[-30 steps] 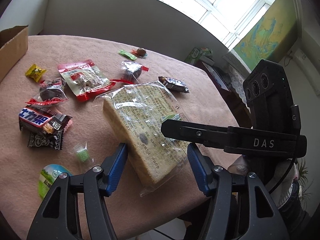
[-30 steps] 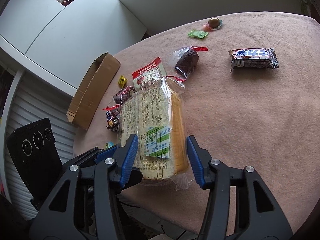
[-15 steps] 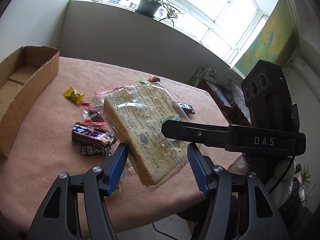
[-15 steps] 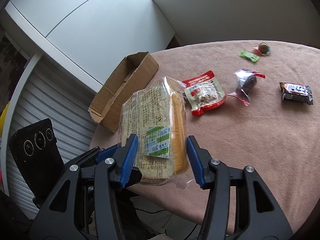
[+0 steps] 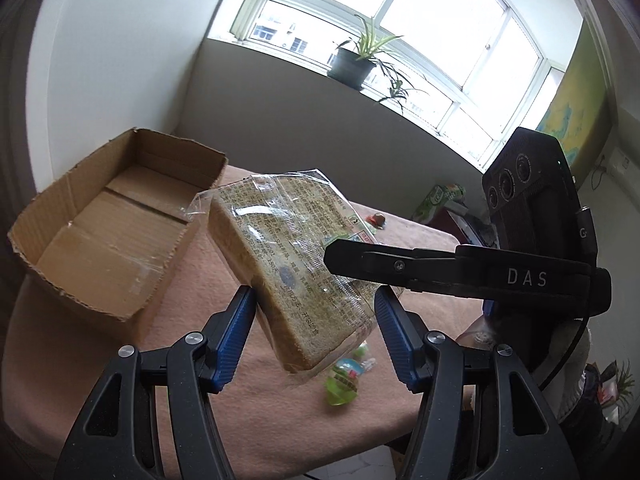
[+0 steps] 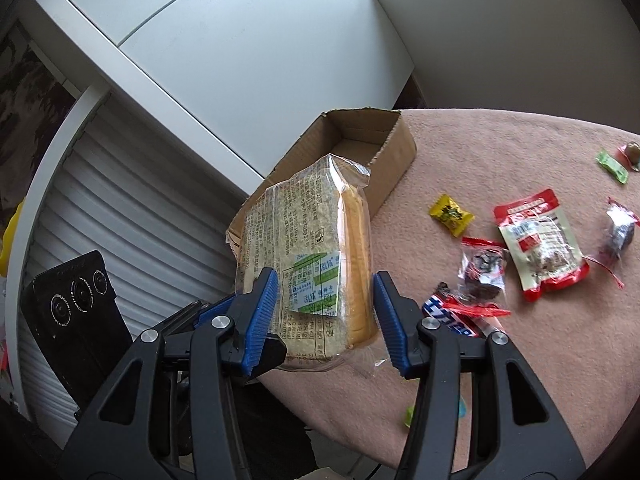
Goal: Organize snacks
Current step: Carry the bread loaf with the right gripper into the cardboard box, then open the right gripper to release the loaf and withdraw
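Observation:
A wrapped bread loaf [image 5: 280, 248] hangs in the air, off the pink tablecloth [image 5: 240, 408]. My left gripper [image 5: 316, 320] is shut on its near end, blue pads on either side. A finger of my right gripper [image 5: 400, 266] reaches across the loaf's far side. In the right wrist view the right gripper [image 6: 322, 308] is shut on the loaf [image 6: 312, 240] by its labelled end. An open cardboard box [image 5: 92, 292] stands just left of the loaf, seen past it in the right wrist view [image 6: 396, 160], and nothing shows inside it.
Loose snacks lie on the cloth [image 6: 520, 380] right of the loaf: a yellow candy [image 6: 451, 214], a red-and-white pouch [image 6: 540, 240], a dark wrapped sweet [image 6: 482, 272], a chocolate bar [image 6: 452, 316]. A green jelly cup [image 5: 342, 384] sits under the loaf. The table edge is close.
Both grippers have lifted the loaf off the cloth and carried it left, away from the snack pile. The box has come fully into view beside it.

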A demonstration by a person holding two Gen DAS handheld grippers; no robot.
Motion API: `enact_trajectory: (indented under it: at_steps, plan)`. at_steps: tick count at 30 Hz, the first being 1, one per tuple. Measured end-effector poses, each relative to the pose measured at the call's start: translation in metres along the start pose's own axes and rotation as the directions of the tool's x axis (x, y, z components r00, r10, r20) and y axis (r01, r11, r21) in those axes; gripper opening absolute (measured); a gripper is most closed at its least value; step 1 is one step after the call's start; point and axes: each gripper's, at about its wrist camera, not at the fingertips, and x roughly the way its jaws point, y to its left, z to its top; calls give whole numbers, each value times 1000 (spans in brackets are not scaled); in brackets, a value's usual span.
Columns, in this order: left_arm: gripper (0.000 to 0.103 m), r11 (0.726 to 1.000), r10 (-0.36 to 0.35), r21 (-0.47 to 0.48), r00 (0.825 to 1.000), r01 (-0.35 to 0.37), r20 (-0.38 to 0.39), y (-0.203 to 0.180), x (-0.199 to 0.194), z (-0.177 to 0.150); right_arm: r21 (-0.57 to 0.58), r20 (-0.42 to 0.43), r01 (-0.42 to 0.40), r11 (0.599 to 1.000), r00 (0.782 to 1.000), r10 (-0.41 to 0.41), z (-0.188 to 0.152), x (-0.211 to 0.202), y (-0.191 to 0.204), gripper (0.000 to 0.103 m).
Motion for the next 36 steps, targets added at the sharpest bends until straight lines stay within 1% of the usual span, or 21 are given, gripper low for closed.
enact_trajectory:
  at_steps: [4, 8, 15, 20, 22, 24, 25, 27, 31, 36]
  plan:
    - [61, 999, 50, 9, 999, -50, 16, 22, -5, 11, -16, -18, -10, 1000, 1000, 10, 14, 25, 15, 52]
    - [61, 996, 88, -5, 996, -88, 24, 43, -8, 18, -45, -36, -13, 999, 999, 12, 26, 47, 30, 52]
    - [61, 991, 131, -40, 991, -129, 35, 74, -10, 29, -61, -74, -28, 998, 997, 23, 43, 83, 42, 52]
    - [61, 986, 159, -60, 986, -156, 42, 87, -8, 37, -81, -89, -32, 996, 996, 25, 53, 101, 52, 52]
    - [61, 984, 169, -66, 985, -166, 44, 91, -8, 38, -90, -92, -23, 996, 996, 15, 58, 110, 55, 52]
    - [61, 982, 181, -68, 982, -178, 45, 95, -5, 41, -106, -85, 9, 994, 996, -18, 63, 115, 56, 54]
    - [61, 978, 201, -65, 978, -198, 47, 97, -4, 41, -115, -79, 27, 993, 996, -37, 64, 118, 57, 55]
    - [61, 970, 238, -68, 970, -235, 43, 100, 0, 41, -121, -74, 34, 992, 996, -43, 65, 117, 60, 56]
    - [59, 969, 225, -111, 974, -219, 39, 115, -6, 39, -133, -67, 48, 990, 996, -57, 64, 112, 60, 57]
    - [59, 968, 223, -126, 973, -215, 54, 114, -16, 36, -142, -52, 59, 988, 996, -67, 55, 89, 60, 57]
